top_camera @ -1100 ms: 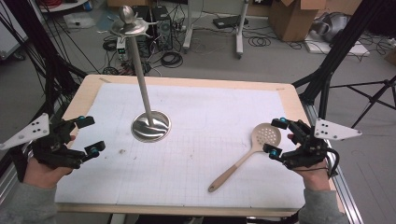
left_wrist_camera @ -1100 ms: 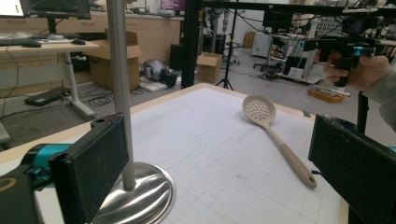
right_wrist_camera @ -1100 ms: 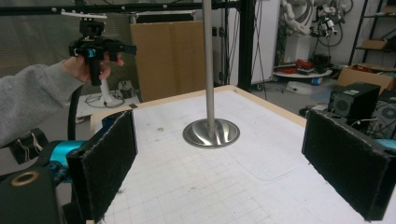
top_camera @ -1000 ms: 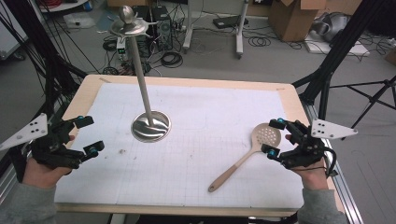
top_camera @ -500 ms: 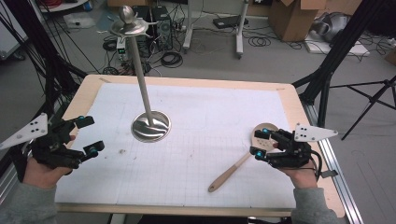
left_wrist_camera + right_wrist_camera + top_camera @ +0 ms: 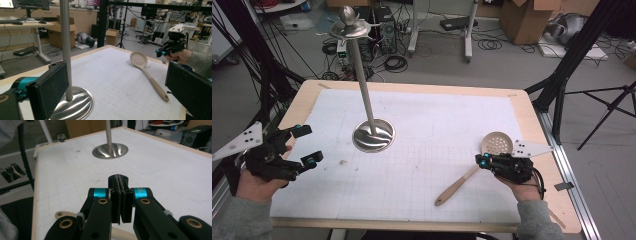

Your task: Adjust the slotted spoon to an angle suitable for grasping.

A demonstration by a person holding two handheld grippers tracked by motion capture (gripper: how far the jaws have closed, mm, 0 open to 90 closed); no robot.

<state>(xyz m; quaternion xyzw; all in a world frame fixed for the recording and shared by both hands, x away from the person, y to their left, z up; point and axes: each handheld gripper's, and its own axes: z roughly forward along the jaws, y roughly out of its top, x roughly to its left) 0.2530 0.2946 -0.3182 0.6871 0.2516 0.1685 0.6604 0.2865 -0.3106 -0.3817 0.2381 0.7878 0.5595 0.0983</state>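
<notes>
Beige wood shows at the handle end of the slotted spoon (image 6: pixel 472 172), a long pale utensil with a round perforated head, which lies slanted on the white gridded sheet of the worktop (image 6: pixel 422 125). Its handle end is the part nearest to the person, and its head points away to the right. The right hand-held gripper (image 6: pixel 482 161) is directly over the spoon's handle, just below the head. Its jaws have just been closing and now stand pressed flat together, pad against pad; in the right gripper view (image 6: pixel 121 202) no thing is between them, and the spoon's handle passes underneath them. Whether the jaws touch the handle I cannot tell.

Well apart from the spoon, at the left edge of the worktop, the left hand-held gripper (image 6: pixel 307 146) is held with its jaws wide apart and nothing between them.

Farther from the person than the spoon, and to its left, stands the silver metal stand (image 6: pixel 373 134), with a round base and a tall thin pole that rises to a small disc top.
</notes>
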